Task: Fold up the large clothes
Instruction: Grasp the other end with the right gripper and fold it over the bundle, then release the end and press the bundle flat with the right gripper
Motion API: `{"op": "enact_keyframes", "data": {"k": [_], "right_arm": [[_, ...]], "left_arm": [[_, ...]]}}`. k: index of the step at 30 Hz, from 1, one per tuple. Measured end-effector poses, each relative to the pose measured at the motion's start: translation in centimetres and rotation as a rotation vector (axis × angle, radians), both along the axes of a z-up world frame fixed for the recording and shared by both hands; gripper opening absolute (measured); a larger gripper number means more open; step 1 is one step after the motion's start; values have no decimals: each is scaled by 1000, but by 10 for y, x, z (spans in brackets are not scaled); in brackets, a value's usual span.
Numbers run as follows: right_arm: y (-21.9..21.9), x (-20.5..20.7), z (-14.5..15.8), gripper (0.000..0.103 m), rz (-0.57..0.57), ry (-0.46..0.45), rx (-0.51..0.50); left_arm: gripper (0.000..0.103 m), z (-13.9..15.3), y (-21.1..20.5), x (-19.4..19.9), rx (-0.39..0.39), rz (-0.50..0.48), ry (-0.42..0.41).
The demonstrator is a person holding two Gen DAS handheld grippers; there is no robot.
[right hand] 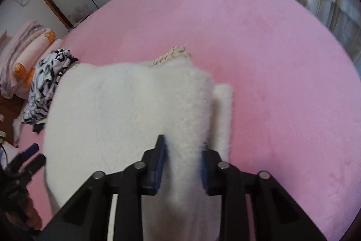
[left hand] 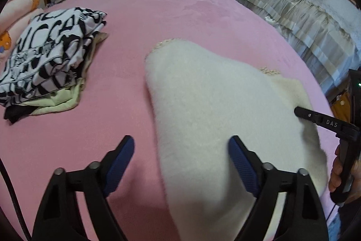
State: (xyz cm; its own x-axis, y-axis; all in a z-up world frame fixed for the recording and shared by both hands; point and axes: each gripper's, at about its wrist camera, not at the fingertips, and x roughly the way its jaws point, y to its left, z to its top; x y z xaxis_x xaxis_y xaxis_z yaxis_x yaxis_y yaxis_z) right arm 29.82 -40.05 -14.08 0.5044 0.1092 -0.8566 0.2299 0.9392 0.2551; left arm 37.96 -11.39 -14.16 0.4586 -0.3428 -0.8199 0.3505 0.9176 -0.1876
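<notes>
The pink bed fills both views. A fluffy white garment lies mid-frame, partly folded, more folds likely left; a stack of folded clothes sits left. Right claw pinches a white fold; left claw gapes empty.

Cream fleece garment on pink bed cover; black-and-white printed top (pale green beneath)

Near end of the fleece garment blurred, behind the right tool.
</notes>
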Motion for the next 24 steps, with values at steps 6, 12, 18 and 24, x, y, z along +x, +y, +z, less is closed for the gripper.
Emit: {"op": "enact_keyframes", "data": {"k": [6, 12, 18, 24], "right_arm": [[-20, 3, -17, 21, -43, -16, -14], [-5, -22, 23, 44, -78, -50, -162], [55, -66, 63, 44, 63, -172, -190], [83, -83, 32, 40, 127, -118, -249]], "left_arm": [[82, -22, -20, 8, -14, -30, 20], [82, -7, -17, -4, 24, 11, 1], [82, 9, -18, -54, 44, -28, -33], [81, -19, -19, -83, 83, -37, 18]]}}
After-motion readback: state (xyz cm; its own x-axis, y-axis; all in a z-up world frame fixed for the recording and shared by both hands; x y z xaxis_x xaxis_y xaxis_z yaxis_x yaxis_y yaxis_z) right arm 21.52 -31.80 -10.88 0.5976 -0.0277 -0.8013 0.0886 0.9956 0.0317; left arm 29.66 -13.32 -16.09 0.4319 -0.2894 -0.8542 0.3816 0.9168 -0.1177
